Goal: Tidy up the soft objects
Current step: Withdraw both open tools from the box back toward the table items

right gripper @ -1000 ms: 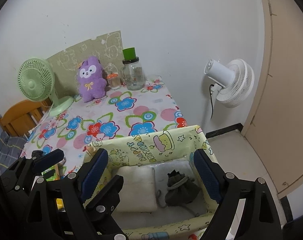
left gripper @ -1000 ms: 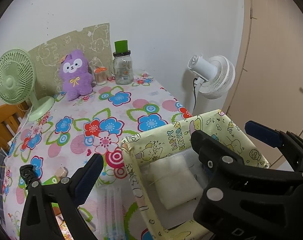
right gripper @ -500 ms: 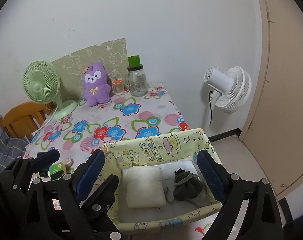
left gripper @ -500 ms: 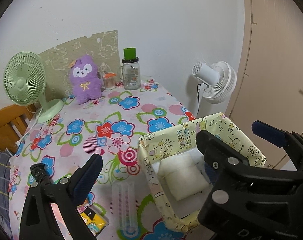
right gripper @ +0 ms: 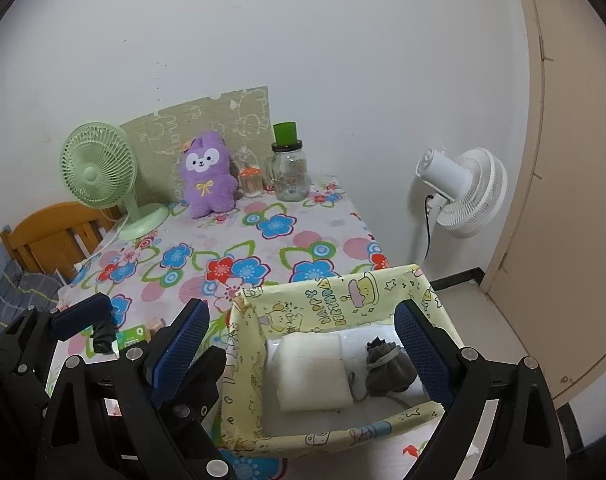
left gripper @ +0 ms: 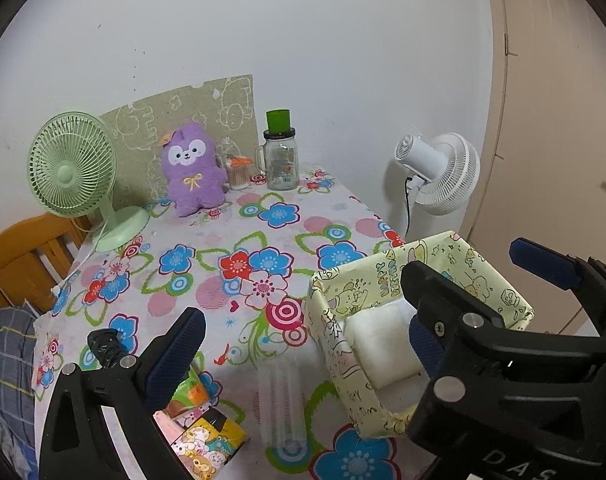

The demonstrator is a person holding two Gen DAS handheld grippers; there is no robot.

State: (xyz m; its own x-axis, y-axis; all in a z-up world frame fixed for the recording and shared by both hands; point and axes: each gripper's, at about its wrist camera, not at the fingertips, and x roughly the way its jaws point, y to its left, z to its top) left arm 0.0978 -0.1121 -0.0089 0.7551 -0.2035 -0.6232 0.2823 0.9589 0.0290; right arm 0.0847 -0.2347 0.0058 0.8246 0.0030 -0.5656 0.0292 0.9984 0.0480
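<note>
A yellow cartoon-print fabric box (right gripper: 331, 304) stands at the table's near right corner. Inside it lie a white folded cloth (right gripper: 311, 372) and a dark grey drawstring pouch (right gripper: 387, 368). My right gripper (right gripper: 301, 348) hovers open above the box, its blue pads spread about as wide as the box and touching nothing. My left gripper (left gripper: 299, 348) is open too, just left of the box (left gripper: 335, 344), with only the tablecloth and a clear tube beneath it. A purple plush (left gripper: 193, 168) sits upright at the table's far edge, well away from both grippers.
A green desk fan (left gripper: 73, 164), a toothpick jar (left gripper: 239, 170) and a glass jar with a green cup (left gripper: 281, 160) line the back. Snack packets (left gripper: 207, 436) and a clear plastic tube (left gripper: 281, 404) lie at the near edge. A white fan (left gripper: 439, 176) hangs on the wall; a wooden chair (left gripper: 23, 248) stands left.
Both grippers have drawn back and up from the box, so more of the table shows. The right jaws spread a little wider. Cloth and pouch stay in the box.
</note>
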